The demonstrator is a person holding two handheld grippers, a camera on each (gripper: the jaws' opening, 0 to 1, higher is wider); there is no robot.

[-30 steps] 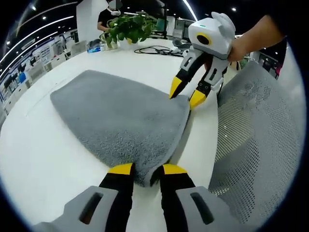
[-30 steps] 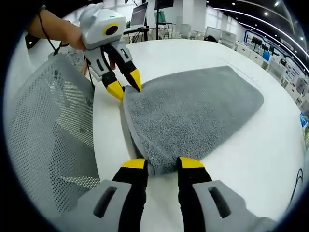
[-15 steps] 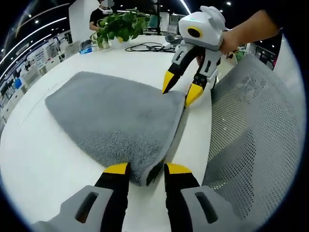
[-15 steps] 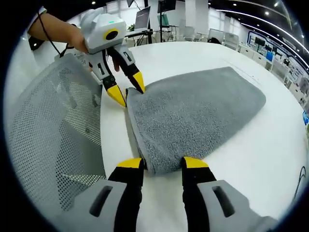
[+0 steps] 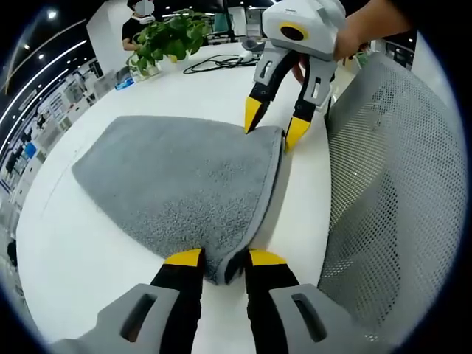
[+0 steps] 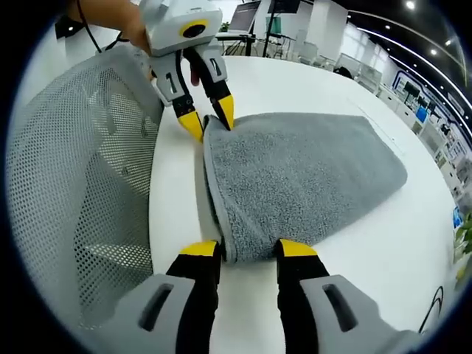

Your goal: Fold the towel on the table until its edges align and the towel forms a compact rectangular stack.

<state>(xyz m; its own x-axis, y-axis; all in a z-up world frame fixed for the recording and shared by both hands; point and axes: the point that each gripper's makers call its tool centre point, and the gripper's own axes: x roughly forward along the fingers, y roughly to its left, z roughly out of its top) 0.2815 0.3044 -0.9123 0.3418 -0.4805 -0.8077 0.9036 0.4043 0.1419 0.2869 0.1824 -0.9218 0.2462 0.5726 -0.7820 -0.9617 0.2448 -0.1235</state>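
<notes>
A grey towel (image 5: 177,181) lies folded on the white table (image 5: 66,258), its doubled edge running along the side nearest a mesh chair back (image 5: 391,199). The left gripper (image 5: 221,258) stands at one corner of that edge with both yellow tips astride the layered cloth; the jaws are part-way apart, and the fabric fills the gap between them, though it is hard to tell whether they pinch it or merely bracket it. The right gripper (image 6: 237,249) stands likewise at the other corner of the same edge, jaws about as wide, with the towel's thick fold between the tips. Holding both ends of one edge lets the person keep the layers aligned, probably in readiness for carrying that edge over for a further fold. A potted plant (image 5: 168,37) and a cable (image 5: 217,63) sit at the far end of the table, well apart from the towel.

Compared with one second ago, each gripper stays at its corner; the views have swung slightly, and the towel's outline on the table looks essentially unchanged.
</notes>
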